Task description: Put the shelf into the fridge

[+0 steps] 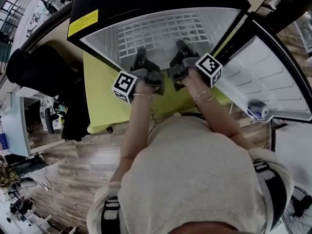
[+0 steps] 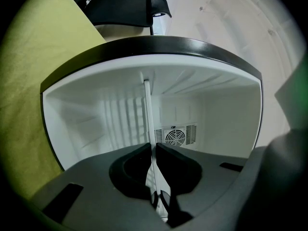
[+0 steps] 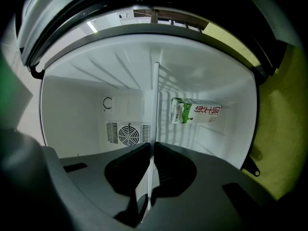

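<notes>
My L gripper (image 2: 154, 150) & R gripper (image 3: 151, 149) pinched the shelf (image 1: 161, 32). Uneven push could've jammed it in the fridge (image 2: 219, 114) ahead.

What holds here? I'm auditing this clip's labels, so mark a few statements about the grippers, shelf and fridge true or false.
1. The left gripper and right gripper are both shut on the shelf. True.
2. The door is closed. False: the fridge door stands open.
3. A milk carton is inside the fridge. True.
4. The back wall is plain. False: it has a round fan grille.
</notes>
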`<action>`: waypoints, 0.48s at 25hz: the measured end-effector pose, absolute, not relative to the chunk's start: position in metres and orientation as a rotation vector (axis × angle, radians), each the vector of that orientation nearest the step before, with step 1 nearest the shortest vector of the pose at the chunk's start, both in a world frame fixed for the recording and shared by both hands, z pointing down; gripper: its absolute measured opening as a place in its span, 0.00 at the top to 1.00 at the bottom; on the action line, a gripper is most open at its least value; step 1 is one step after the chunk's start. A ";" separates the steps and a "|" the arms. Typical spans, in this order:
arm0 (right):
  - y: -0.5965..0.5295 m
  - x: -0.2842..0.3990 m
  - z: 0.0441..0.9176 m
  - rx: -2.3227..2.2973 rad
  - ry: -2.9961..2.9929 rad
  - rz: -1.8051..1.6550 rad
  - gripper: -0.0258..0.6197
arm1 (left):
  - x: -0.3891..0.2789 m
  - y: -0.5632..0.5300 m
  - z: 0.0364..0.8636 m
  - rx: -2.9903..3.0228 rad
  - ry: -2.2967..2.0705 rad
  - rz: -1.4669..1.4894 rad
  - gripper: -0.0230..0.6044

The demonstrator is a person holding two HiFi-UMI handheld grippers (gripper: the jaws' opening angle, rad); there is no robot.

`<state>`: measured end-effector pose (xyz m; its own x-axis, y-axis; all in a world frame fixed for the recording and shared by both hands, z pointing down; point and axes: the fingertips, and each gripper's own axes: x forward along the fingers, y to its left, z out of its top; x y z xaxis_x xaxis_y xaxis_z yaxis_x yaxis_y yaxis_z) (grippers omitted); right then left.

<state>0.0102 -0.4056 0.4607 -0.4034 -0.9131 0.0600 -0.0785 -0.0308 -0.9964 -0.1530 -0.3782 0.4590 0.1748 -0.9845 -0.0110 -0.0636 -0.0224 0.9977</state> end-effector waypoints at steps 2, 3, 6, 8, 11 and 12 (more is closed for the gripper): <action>-0.405 0.010 0.460 -1.062 1.538 -1.524 0.91 | -0.153 -0.378 0.458 1.349 -1.117 -1.059 0.91; -0.405 0.010 0.460 -1.061 1.534 -1.528 0.91 | -0.153 -0.377 0.458 1.341 -1.114 -1.068 0.91; -0.404 0.010 0.459 -1.061 1.535 -1.529 0.91 | -0.154 -0.375 0.458 1.302 -1.097 -1.120 0.91; -0.402 0.010 0.456 -1.052 1.545 -1.520 0.91 | -0.154 -0.373 0.459 1.295 -1.096 -1.132 0.91; -0.398 0.013 0.453 -1.035 1.552 -1.502 0.84 | -0.153 -0.370 0.459 1.295 -1.094 -1.133 0.90; -0.396 0.013 0.452 -1.034 1.552 -1.499 0.83 | -0.152 -0.369 0.459 1.294 -1.092 -1.138 0.89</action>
<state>0.0135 -0.3963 0.4521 -0.4090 -0.9121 0.0271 -0.0589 -0.0033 -0.9983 -0.1522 -0.3688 0.4590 0.1318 -0.9906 -0.0367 0.0044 -0.0365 0.9993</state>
